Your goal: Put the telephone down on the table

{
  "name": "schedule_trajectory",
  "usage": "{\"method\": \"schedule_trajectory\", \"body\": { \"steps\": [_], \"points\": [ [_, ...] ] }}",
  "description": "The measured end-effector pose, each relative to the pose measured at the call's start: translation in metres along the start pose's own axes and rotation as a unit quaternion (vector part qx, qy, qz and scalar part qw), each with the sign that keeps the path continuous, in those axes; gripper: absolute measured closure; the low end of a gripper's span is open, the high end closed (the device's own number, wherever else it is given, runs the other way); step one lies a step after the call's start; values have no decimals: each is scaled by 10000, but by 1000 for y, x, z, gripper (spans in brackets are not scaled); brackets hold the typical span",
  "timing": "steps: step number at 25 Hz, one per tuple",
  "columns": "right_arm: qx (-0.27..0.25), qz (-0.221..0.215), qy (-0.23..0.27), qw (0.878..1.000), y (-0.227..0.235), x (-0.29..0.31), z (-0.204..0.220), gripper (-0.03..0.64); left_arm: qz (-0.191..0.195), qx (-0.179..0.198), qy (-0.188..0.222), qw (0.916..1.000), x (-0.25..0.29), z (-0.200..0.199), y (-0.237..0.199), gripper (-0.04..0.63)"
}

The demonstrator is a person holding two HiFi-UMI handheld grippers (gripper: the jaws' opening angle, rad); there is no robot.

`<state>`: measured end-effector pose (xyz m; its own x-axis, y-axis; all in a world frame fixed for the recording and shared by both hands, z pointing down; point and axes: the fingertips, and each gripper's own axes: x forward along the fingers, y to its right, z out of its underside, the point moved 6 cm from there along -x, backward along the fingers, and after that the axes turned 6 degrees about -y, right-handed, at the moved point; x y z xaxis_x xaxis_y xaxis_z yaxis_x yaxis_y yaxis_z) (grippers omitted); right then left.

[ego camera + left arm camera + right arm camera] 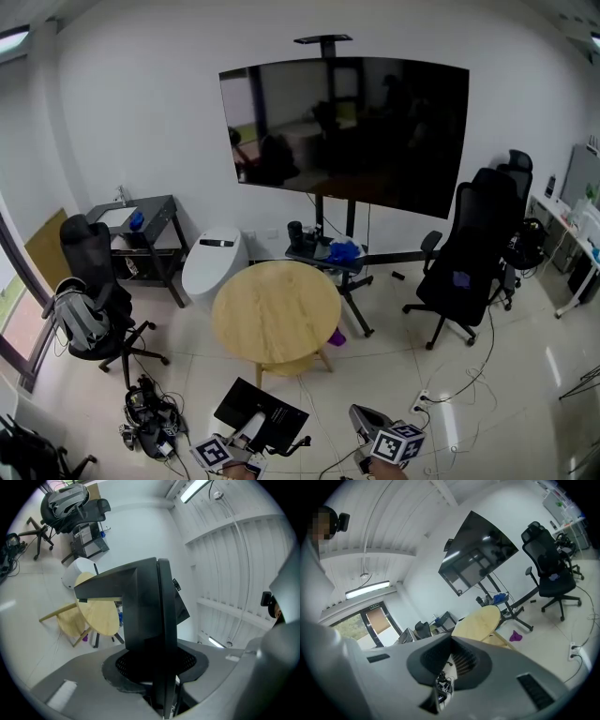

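Round wooden surface mid-frame; floor between its near edge and both tools is open. Cable clutter lower left. Head view's bottom edge cuts off both tools. Left tool is clamped on the black telephone, bottom left-centre, short of the surface. Right tool: jaws nearly together, empty.

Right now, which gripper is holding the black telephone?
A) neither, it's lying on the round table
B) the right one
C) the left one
C: the telephone is clamped between the fingers of the left gripper, and it is not on the round table.
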<state>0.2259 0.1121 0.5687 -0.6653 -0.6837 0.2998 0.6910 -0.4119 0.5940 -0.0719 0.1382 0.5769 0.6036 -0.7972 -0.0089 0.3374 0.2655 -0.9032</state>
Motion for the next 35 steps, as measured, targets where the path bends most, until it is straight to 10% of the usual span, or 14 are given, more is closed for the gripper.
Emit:
{"method": "schedule_trajectory", "body": {
  "steps": [16, 35],
  "points": [
    [162, -93, -144, 9997, 37, 5, -3, 606, -36, -187, 149, 9997, 25, 13, 0, 423],
    [125, 398, -171, 9990, 38, 139, -62, 606, 74, -219, -444, 9987, 102, -112, -79, 423]
  ]
}}
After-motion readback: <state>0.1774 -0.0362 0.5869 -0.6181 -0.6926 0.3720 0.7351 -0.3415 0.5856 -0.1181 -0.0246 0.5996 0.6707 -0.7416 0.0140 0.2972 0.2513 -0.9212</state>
